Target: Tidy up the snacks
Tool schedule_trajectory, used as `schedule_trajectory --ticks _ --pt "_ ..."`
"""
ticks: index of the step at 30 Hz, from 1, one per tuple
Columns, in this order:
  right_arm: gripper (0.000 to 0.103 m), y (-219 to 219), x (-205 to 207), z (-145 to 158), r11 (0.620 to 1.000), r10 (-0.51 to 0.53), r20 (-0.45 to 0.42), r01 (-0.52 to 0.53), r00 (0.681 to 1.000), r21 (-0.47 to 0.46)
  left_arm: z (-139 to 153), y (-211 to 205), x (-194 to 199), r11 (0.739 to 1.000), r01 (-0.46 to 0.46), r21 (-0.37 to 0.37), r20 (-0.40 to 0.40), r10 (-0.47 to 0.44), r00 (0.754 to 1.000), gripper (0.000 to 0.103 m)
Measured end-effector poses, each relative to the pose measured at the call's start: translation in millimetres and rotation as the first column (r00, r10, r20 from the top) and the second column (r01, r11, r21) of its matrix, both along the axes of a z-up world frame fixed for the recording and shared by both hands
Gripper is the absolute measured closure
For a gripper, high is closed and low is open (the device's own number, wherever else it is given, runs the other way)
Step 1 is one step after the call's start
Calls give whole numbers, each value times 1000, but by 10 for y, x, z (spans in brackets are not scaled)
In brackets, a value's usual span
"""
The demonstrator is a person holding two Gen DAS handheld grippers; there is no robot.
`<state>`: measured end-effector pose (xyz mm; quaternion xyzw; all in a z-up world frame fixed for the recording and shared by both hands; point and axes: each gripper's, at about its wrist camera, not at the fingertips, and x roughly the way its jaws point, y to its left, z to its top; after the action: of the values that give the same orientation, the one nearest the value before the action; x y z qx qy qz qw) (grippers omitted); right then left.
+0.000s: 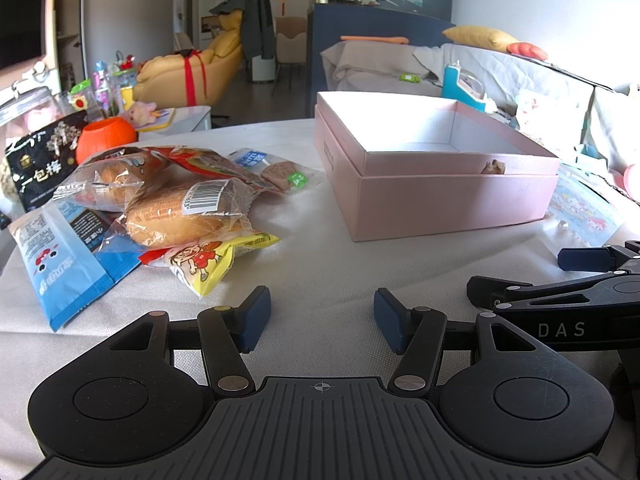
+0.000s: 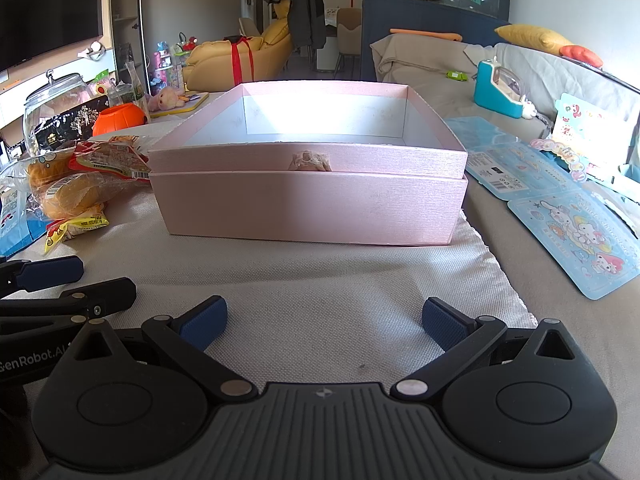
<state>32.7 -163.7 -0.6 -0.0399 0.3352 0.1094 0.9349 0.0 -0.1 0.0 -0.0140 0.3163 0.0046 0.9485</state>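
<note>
left tongs [image 1: 322, 318]: released, empty, low over worktop [image 1: 320, 264]
right tongs [image 2: 324, 322]: released, empty
pink box [image 2: 308, 204]: open
snack packets [image 1: 176, 208]: piled left of box

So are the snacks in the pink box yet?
Not yet. The pink box sits open and looks empty inside. Both the left gripper and right gripper are open, holding nothing. The whole snack pile still lies on the cloth beside the box.

Yellow armchair [image 1: 188, 76], grey-covered sofa [image 1: 480, 68], blue partition [image 1: 360, 40], bright daylight
</note>
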Motion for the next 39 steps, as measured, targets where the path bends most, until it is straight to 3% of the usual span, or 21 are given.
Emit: schedule_trajectory --ticks 7,11,14,18,21,23,29,34,37,39 --pt "0 -12 -14 -7 1000 1 -3 -1 1000 1 0 0 0 1000 0 -1 0 0 1000 41" --pt "0 23 66 115 999 27 -148 -30 989 -18 3 17 3 1000 10 -26 2 -10 1000 41" --pt "0 79 77 63 999 16 -150 -22 988 -36 59 93 -37 998 52 -37 -16 -53 998 41" --pt "0 70 99 121 997 46 -161 -55 986 -47 200 378 2 984 82 -161 -73 -94 993 44" --pt "4 150 270 186 988 138 -207 -148 969 -37 397 572 -82 977 90 -195 -28 -97 995 44" --pt "10 192 376 273 987 161 -185 -160 969 22 562 713 -162 979 76 -189 14 -75 997 44" --pt "9 530 656 404 954 263 -152 -234 953 186 825 1196 -325 978 -70 -194 92 89 992 44" --pt "9 984 929 396 933 321 -137 -289 937 214 657 1583 -314 943 -226 -245 -7 231 973 45" --pt "9 1298 1028 409 890 421 -161 -371 893 266 546 1687 -305 930 -254 -266 -53 248 967 45" --pt "20 1493 1086 353 873 455 -198 -391 868 293 500 1731 -296 925 -256 -281 -69 247 967 45"
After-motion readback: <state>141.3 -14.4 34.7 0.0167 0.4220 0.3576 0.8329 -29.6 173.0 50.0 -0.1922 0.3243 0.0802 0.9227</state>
